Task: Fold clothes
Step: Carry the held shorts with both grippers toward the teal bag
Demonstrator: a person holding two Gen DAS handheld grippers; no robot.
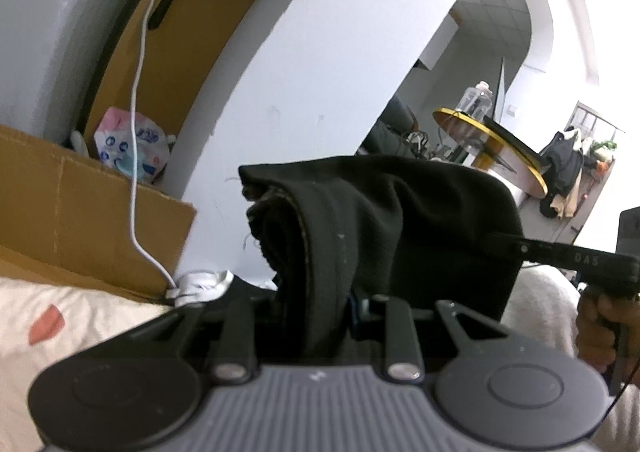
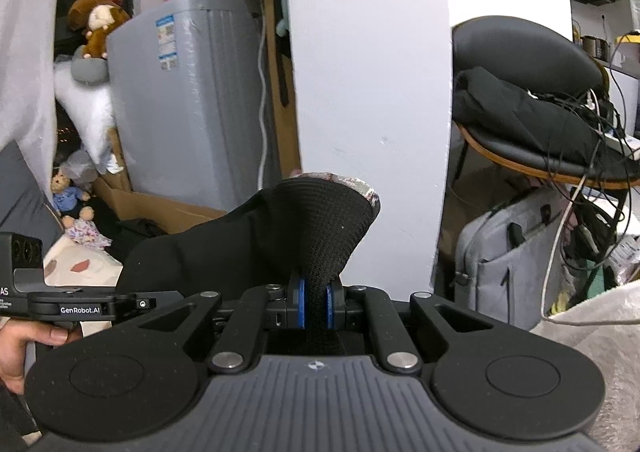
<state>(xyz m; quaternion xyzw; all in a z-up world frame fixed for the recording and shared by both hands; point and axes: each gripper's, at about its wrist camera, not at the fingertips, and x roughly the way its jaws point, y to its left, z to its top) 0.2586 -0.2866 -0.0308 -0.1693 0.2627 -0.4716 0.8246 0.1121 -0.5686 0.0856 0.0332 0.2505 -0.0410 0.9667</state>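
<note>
Black garment (image 1: 384, 220): clamped in left gripper (image 1: 316, 316) and right gripper (image 2: 315, 306) jaws, blocking the near view. Cardboard box (image 1: 80, 208) far left; white wall (image 2: 368, 92) behind.

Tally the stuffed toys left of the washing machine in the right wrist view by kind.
Brown monkey plush: 1
Teddy bear in blue shirt: 1
Doll in floral dress: 1
Total: 3
</note>
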